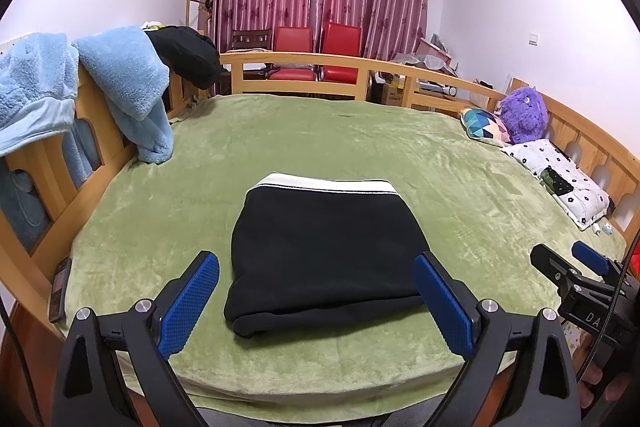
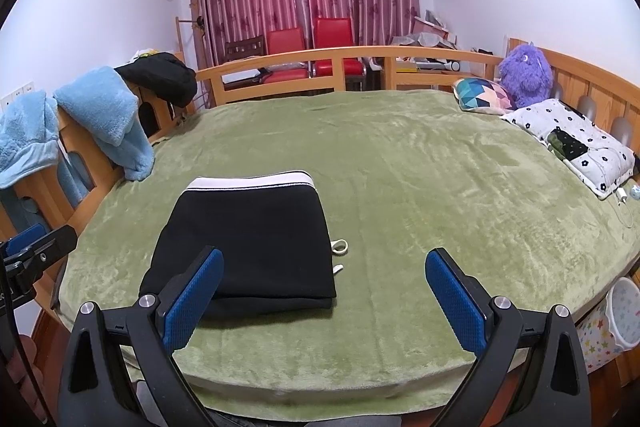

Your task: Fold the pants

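The black pants (image 1: 326, 251) lie folded into a compact rectangle on the green bed cover (image 1: 320, 131), white waistband at the far edge. They also show in the right wrist view (image 2: 248, 247), with a white drawstring (image 2: 340, 249) sticking out at their right side. My left gripper (image 1: 316, 283) is open and empty, held just before the near edge of the pants, fingers to either side. My right gripper (image 2: 324, 281) is open and empty, to the right of the pants' near edge. It also shows at the right edge of the left wrist view (image 1: 576, 267).
Wooden bed rails (image 1: 304, 61) surround the bed. Blue fleece garments (image 1: 124, 87) and a dark garment (image 1: 188, 55) hang on the left rail. Pillows (image 1: 560, 175) and a purple plush toy (image 1: 524, 115) lie at the right. A phone (image 1: 60, 289) lies at the left bed edge. Red chairs (image 1: 316, 51) stand behind.
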`<state>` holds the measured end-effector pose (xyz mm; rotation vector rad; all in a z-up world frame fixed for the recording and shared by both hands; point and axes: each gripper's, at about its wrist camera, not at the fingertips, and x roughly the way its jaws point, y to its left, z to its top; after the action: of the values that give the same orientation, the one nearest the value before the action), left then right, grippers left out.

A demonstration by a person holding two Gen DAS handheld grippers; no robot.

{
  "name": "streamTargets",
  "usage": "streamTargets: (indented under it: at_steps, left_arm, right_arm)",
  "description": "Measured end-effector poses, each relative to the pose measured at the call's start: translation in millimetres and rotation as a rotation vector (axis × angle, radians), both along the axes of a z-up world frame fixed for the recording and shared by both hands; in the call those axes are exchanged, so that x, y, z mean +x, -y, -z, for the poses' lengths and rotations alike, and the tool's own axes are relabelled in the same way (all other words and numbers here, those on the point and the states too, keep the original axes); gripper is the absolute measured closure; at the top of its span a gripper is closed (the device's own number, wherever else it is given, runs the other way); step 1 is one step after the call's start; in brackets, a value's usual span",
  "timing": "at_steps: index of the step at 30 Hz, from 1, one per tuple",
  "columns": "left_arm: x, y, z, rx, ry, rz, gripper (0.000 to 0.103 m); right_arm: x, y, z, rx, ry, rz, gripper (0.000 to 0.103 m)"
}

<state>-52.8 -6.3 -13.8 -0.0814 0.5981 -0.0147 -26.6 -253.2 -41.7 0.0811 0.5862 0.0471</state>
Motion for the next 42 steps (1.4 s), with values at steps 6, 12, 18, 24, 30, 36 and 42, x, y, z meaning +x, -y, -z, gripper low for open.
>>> streamTargets:
  at_steps: [6, 12, 18, 24, 30, 36, 42]
  left_arm:
    - [-1, -1, -1, -0.001, 0.001, -0.002, 0.004]
    - [-2, -1, -2, -0.002, 0.004, 0.0, 0.004]
    - [-4, 1, -4, -0.002, 0.003, -0.003, 0.004]
    - [-4, 1, -4, -0.003, 0.004, -0.003, 0.004]
    - [-5, 1, -5, -0.004, 0.002, -0.004, 0.004]
    - [-8, 4, -5, -0.002, 0.009, -0.002, 0.004]
    - [-10, 5, -6, -0.003, 0.008, -0.003, 0.004]
  right_arm:
    - [-1, -1, -1, 0.0, 0.0, 0.001, 0.003]
    - [-3, -5, -6, 0.0, 0.006, 0.002, 0.003]
    - [-6, -7, -9, 0.003, 0.014, 0.006, 0.003]
    - [-8, -10, -11, 0.006, 0.016, 0.011, 0.003]
    - [-9, -11, -11, 0.004, 0.018, 0.011, 0.003]
    - [-10, -11, -12, 0.006, 0.02, 0.011, 0.003]
    - [-12, -17, -13, 0.001, 0.023, 0.009, 0.003]
